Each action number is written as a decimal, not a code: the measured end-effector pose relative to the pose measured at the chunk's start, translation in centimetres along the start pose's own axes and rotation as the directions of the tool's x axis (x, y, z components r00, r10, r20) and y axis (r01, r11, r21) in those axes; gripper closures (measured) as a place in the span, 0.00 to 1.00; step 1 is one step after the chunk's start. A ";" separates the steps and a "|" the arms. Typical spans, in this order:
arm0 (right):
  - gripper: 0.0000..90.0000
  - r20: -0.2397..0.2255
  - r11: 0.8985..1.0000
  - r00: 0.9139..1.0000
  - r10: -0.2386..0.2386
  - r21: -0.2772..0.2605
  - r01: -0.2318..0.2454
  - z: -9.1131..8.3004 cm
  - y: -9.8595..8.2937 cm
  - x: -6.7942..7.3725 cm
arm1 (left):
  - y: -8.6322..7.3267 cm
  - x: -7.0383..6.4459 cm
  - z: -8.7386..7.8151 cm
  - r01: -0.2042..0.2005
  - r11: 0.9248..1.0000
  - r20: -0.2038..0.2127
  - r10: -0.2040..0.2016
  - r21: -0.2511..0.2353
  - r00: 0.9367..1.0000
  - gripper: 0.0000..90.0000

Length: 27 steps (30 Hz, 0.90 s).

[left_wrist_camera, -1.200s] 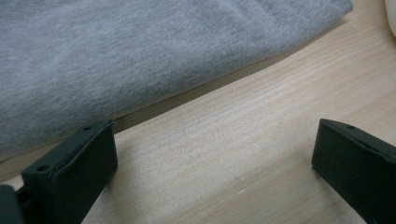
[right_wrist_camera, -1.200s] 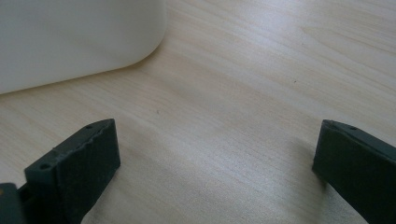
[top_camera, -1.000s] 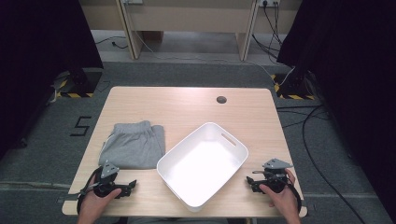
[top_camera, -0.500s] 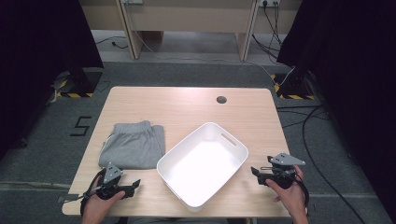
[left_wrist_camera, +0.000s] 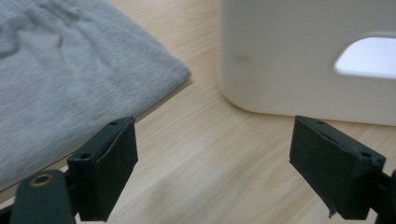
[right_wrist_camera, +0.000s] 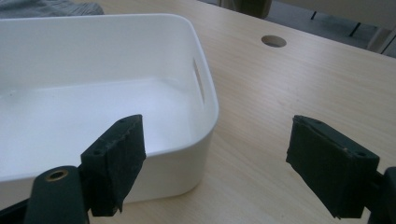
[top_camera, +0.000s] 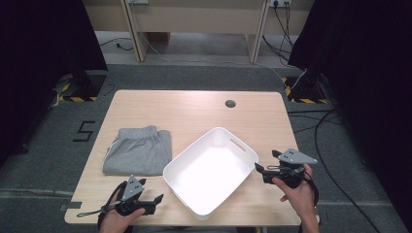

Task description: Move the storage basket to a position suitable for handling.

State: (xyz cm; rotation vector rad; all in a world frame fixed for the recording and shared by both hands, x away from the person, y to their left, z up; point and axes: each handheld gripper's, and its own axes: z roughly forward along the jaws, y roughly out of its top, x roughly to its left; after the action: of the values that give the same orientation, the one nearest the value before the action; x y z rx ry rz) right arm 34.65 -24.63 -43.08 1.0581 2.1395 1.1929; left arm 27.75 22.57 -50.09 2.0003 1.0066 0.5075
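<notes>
The folded grey garment (top_camera: 138, 157) lies flat at the centre left of the high view, on the wooden bench (top_camera: 194, 114), with its right edge just beside the near-left wall of the white tub (top_camera: 210, 170) but, as far as I can tell, not touching it. The tub sits at an angle in the lower middle of the frame, empty, a slot handle in its upper right wall.

My left tool (top_camera: 158, 199) sits low in the frame, below the garment's lower right corner and pointing toward the tub; in the left gripper view its jaws stand wide apart with nothing between them, the grey cloth (left_wrist_camera: 70, 79) filling the upper left and the tub's wall (left_wrist_camera: 280, 56) the upper right. My right tool (top_camera: 258, 169) is at the lower right, just off the tub's right corner, also spread wide and holding nothing; its own view shows the tub's rim (right_wrist_camera: 205, 79) at the left and bare bench with a round cable hole (right_wrist_camera: 274, 41) at the top.

I judge this to be the approach before any grasp: both tools are free, the cloth untouched. Next I would swing the left tool up over the garment's near edge, lower one jaw under the fold, and pinch through all the layers so the fold holds when I lift it toward the tub.
</notes>
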 end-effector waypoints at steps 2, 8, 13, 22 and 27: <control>0.23 -0.002 1.000 1.000 -0.001 -0.004 0.001 0.1 0.1 0.0 | 0.2 -0.3 0.1 -0.002 1.000 0.001 0.002 -0.009 1.000 0.16; 0.31 -0.014 1.000 1.000 -0.025 0.009 0.025 1.6 0.7 -0.1 | 1.2 -1.3 1.0 -0.023 0.999 0.010 0.024 -0.041 1.000 0.17; 0.35 -0.005 0.999 1.000 -0.028 0.026 0.028 2.9 0.7 -0.3 | 1.5 -1.8 1.6 -0.042 0.999 0.021 0.043 -0.033 0.999 0.19; 0.38 -0.013 0.999 1.000 -0.005 0.045 0.005 3.4 0.0 -0.6 | 2.6 -2.2 2.6 -0.054 0.998 0.048 0.055 -0.016 0.997 0.27; 0.34 -0.044 0.999 0.999 0.010 0.051 -0.007 3.5 -0.4 -0.5 | 3.2 -1.3 4.0 0.000 1.000 0.085 0.001 -0.013 0.996 0.25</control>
State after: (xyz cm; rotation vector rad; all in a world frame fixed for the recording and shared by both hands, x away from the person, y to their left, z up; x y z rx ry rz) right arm 37.23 -23.39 -45.20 1.0731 2.2115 1.1819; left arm 31.07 18.44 -49.77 1.9933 0.9490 0.4249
